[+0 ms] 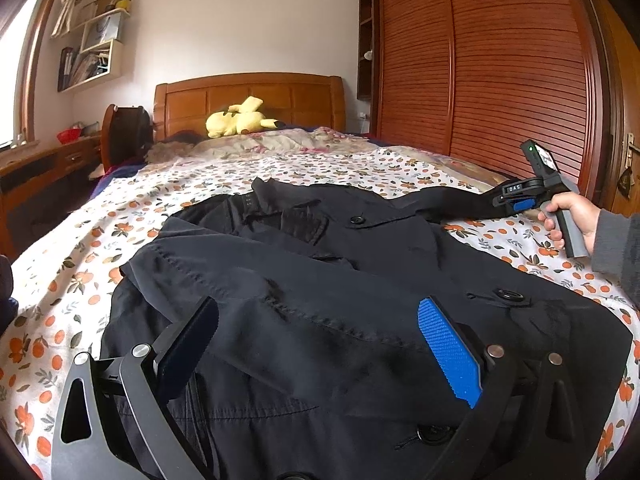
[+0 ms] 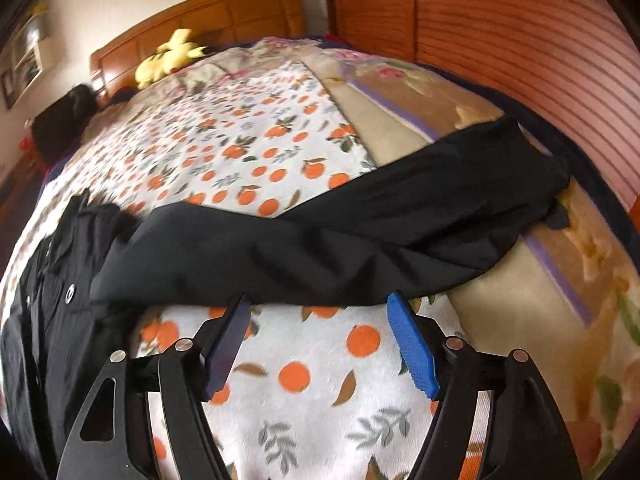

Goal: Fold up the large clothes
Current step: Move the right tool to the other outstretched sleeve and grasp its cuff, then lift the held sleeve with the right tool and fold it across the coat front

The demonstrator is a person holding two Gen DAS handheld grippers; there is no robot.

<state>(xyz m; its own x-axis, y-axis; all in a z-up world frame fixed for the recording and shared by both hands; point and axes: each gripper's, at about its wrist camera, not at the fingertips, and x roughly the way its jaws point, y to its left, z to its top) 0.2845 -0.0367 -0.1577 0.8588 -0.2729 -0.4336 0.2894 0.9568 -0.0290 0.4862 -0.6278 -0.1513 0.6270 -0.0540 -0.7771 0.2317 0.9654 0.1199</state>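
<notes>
Folding status: our black coat (image 1: pixel 360 280) lies spread on the orange-print bedsheet (image 1: pixel 120 208) | left gripper (image 1: pixel 320 344) gapes wide above it | right gripper (image 2: pixel 320 344) parted, nothing held, beside the outstretched sleeve (image 2: pixel 360 232)

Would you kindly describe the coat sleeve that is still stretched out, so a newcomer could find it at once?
Start at the bed with the orange-print cover. A black coat lies across it. Its outstretched sleeve runs towards the slatted wooden wardrobe, its cuff resting on a beige blanket; the other sleeve is folded over the coat.
</notes>
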